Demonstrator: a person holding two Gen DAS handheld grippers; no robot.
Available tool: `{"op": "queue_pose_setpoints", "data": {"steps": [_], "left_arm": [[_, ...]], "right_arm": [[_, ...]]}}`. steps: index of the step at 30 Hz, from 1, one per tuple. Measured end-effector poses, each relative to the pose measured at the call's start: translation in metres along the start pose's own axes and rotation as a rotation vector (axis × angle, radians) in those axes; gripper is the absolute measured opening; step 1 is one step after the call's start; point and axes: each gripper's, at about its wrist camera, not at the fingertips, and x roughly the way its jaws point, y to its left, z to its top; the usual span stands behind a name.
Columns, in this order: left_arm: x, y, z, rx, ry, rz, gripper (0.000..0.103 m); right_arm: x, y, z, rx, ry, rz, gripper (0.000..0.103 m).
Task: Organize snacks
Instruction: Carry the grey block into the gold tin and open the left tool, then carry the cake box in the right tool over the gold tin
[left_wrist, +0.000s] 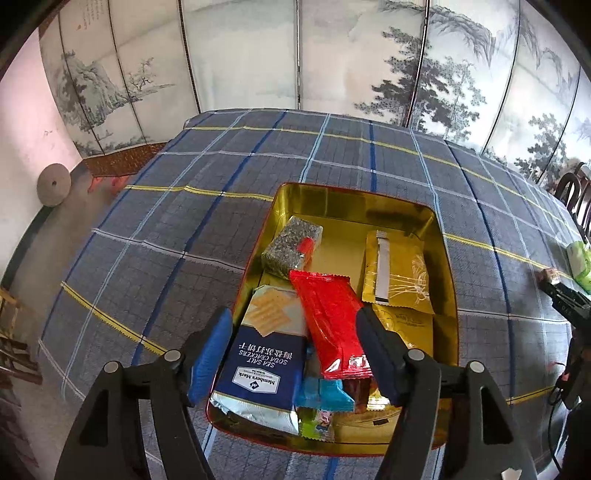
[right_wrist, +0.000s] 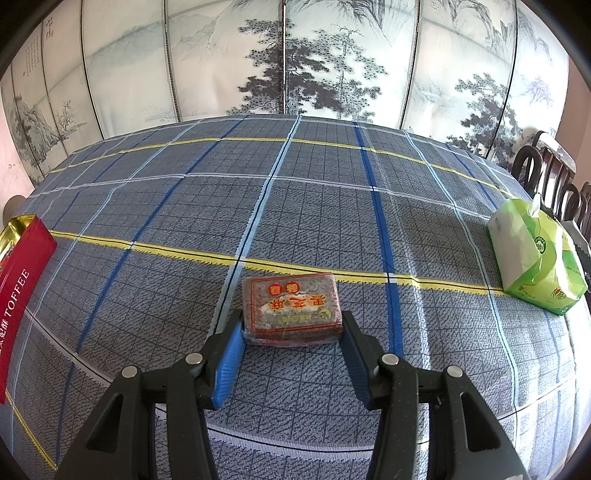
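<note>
My left gripper (left_wrist: 293, 328) hangs open over the near end of a gold-lined tin (left_wrist: 354, 192). Beneath its fingers lie a red packet (left_wrist: 328, 325) and a blue soda cracker pack (left_wrist: 266, 354), with neither pad pressing on them. Also in the tin are a speckled sesame block (left_wrist: 291, 247), gold sachets (left_wrist: 397, 273) and small colourful packets (left_wrist: 321, 398). In the right wrist view, my right gripper (right_wrist: 291, 325) is shut on a wrapped sesame block with a red label (right_wrist: 291, 302), which rests on the plaid tablecloth. The tin's red side (right_wrist: 22, 288) shows at the far left.
A green tissue pack (right_wrist: 535, 254) lies on the cloth to the right of the right gripper. Dark wooden chairs (right_wrist: 546, 173) stand past the table's right edge. A painted folding screen (right_wrist: 295, 59) runs behind the table. The plaid cloth (left_wrist: 184, 221) stretches left of the tin.
</note>
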Motion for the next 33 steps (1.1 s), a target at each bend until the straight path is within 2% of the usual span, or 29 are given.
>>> {"op": "queue_pose_setpoints", "data": {"steps": [13,33], "left_arm": [[-0.027,-0.005,-0.008,0.013,-0.062,0.033,0.075],[-0.042,-0.016,-0.028,0.04,-0.088,0.025,0.083]], "right_arm": [[0.0,0.0,0.0,-0.001,0.0,-0.001,0.05],[-0.009,0.002,-0.006,0.067,0.012,-0.061,0.049]]}}
